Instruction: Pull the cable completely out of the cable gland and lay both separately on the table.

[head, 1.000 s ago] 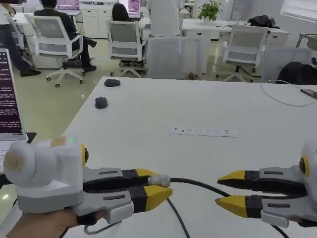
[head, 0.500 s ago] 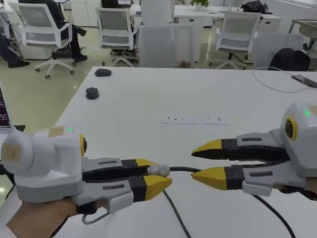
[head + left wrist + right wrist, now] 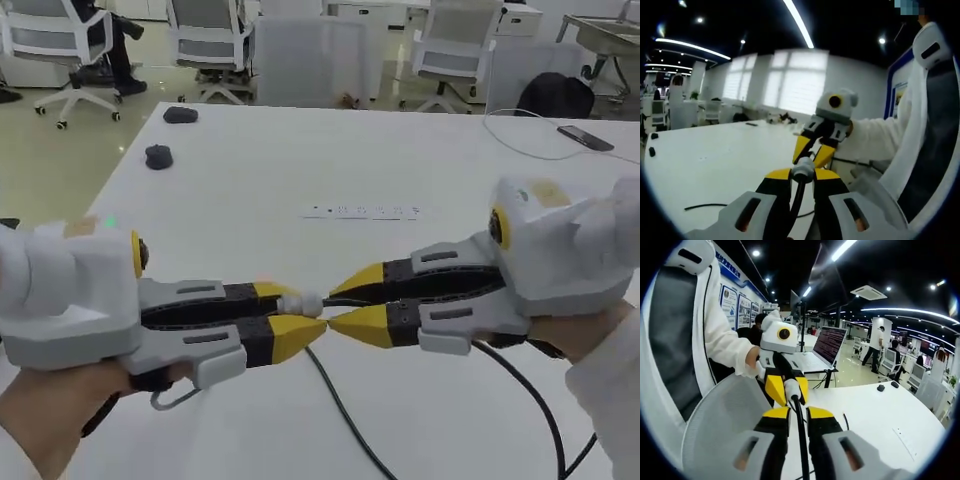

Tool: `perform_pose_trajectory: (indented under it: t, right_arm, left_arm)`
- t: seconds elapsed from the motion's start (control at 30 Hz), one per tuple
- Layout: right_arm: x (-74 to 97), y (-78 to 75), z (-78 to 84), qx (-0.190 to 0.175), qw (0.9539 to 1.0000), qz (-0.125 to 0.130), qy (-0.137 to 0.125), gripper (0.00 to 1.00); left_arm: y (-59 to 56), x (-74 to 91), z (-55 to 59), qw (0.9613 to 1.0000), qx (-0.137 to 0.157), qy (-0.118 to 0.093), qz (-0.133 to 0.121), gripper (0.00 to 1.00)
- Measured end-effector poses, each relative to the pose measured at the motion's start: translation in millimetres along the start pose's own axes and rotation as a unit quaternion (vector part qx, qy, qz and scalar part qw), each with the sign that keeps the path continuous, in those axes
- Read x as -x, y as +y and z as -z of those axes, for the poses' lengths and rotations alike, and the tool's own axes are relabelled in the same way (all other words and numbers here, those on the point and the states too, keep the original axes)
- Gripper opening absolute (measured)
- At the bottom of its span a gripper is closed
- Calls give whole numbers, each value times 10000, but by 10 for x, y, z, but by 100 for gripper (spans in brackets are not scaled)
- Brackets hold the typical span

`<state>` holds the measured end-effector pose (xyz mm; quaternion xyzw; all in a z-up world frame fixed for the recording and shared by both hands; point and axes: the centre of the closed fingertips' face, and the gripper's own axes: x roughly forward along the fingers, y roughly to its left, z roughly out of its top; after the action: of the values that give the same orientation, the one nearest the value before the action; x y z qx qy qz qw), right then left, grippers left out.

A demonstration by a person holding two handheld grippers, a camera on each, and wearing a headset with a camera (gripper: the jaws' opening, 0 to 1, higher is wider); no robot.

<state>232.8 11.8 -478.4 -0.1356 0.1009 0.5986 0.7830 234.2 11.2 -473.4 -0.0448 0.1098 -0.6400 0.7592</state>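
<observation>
A white cable gland (image 3: 300, 303) sits on the end of a black cable (image 3: 335, 400). My left gripper (image 3: 303, 312) is shut on the gland, held a little above the white table (image 3: 250, 190). The right gripper (image 3: 338, 307) faces it tip to tip, shut on the cable just beside the gland. In the left gripper view the gland (image 3: 803, 170) sits between my jaws, with the right gripper (image 3: 811, 159) right behind it. In the right gripper view the cable (image 3: 800, 430) runs between my jaws up to the gland (image 3: 792, 388). The rest of the cable loops down over the table.
A white power strip (image 3: 362, 211) lies flat mid-table. A dark mouse (image 3: 158, 156) and another dark object (image 3: 180, 115) sit far left. A phone (image 3: 585, 138) with a thin white wire lies far right. Office chairs (image 3: 205, 40) stand beyond the table; a laptop (image 3: 830, 345) stands nearby.
The right gripper has moved left up to the gland, and its open jaws have shut on the cable. The left gripper keeps hold of the gland. The head camera has tilted down.
</observation>
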Motion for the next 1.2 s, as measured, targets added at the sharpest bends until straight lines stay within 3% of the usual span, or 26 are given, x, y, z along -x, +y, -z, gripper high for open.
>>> perform_pose_trajectory:
  t: [0.1, 0.6, 0.83, 1.2]
  right_arm:
    - [-25, 17, -10, 86, 10000, -14, 5, 5]
    - [-93, 145, -51, 245, 9996, -67, -101, 2]
    - [-25, 88, -5, 132, 9997, 83, -172, 2]
    - [113, -12, 296, -244, 9992, 298, -118, 2]
  left_arm:
    - [-30, 20, -25, 10000, 11, -50, -15, 17]
    - [-53, 125, -28, 10000, 26, -32, -54, 17]
    - [6, 274, -58, 9996, 131, -144, -180, 17]
    - [122, 484, -64, 9985, 176, -171, -485, 17]
